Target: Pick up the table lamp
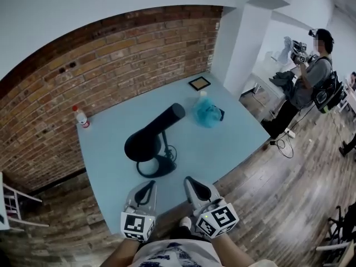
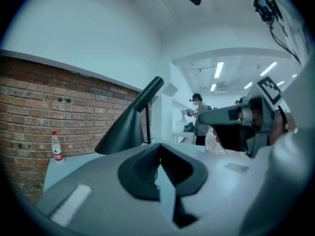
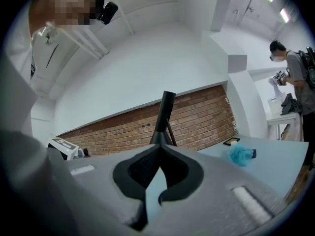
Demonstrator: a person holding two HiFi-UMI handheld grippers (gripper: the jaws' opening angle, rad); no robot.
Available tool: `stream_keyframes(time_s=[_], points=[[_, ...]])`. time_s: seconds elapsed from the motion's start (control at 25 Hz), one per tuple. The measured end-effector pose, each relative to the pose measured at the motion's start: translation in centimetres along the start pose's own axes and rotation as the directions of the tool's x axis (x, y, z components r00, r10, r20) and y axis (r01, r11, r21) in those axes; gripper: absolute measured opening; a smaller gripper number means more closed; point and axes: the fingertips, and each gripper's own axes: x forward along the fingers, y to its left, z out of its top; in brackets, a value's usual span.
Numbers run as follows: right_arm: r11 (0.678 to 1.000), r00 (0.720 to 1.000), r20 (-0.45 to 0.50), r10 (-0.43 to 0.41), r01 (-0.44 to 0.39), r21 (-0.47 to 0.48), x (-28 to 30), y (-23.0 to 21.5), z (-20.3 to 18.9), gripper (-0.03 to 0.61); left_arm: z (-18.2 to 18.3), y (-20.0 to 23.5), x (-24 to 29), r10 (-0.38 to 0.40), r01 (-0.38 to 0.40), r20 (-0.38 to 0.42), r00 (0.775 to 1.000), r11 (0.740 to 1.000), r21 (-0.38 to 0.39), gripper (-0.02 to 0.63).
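Note:
The black table lamp (image 1: 149, 142) stands upright on the light blue table (image 1: 233, 143), its cone shade tilted toward the near left and its round base (image 1: 157, 166) close to the front edge. Both grippers hover at that front edge, just short of the base. My left gripper (image 1: 149, 184) is shut and empty, and so is my right gripper (image 1: 191, 180). In the left gripper view the shade (image 2: 125, 129) rises beyond the closed left gripper (image 2: 158, 154). In the right gripper view the lamp's stem (image 3: 165, 114) stands behind the closed right gripper (image 3: 160, 154).
A water bottle (image 1: 81, 116) stands at the table's far left by the brick wall. A crumpled blue cloth (image 1: 207, 113) and a small framed picture (image 1: 199, 83) lie at the far right. A person (image 1: 311, 77) stands off to the right; a white chair (image 1: 11, 204) is at left.

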Motion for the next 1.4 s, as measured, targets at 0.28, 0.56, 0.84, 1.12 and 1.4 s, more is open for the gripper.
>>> stream_keyframes(time_s=[0.28,0.56,0.84,1.12,1.4], points=[[0.995,0.995,-0.024,0.095,-0.094,0.029,2.0,-4.4,-0.3,-0.002,-0.9,-0.9,4.0,0.075,-0.075,-0.039,0.996,0.997,0.004,-0.008],[0.99,0.99,-0.029,0.137,-0.136,0.031,4.2,-6.7,-0.5,-0.002,-2.2,-0.9,5.7,0.117,-0.118,-0.073,0.99,0.993,-0.013,-0.008],[0.987,0.985,-0.055,0.162,-0.16,0.027,6.8,-8.0,-0.8,-0.002,-3.6,-0.5,7.8,0.1,-0.104,-0.112,0.989,0.994,-0.023,-0.008],[0.984,0.981,-0.084,0.177,-0.176,0.025,8.7,-9.0,-1.1,-0.002,-5.2,-0.3,9.9,0.09,-0.095,-0.136,0.987,0.995,-0.034,-0.008],[0.982,0.978,-0.088,0.19,-0.188,0.028,9.4,-9.6,-1.7,-0.002,-7.3,-0.2,11.4,0.097,-0.105,-0.168,0.981,0.994,-0.04,-0.008]])
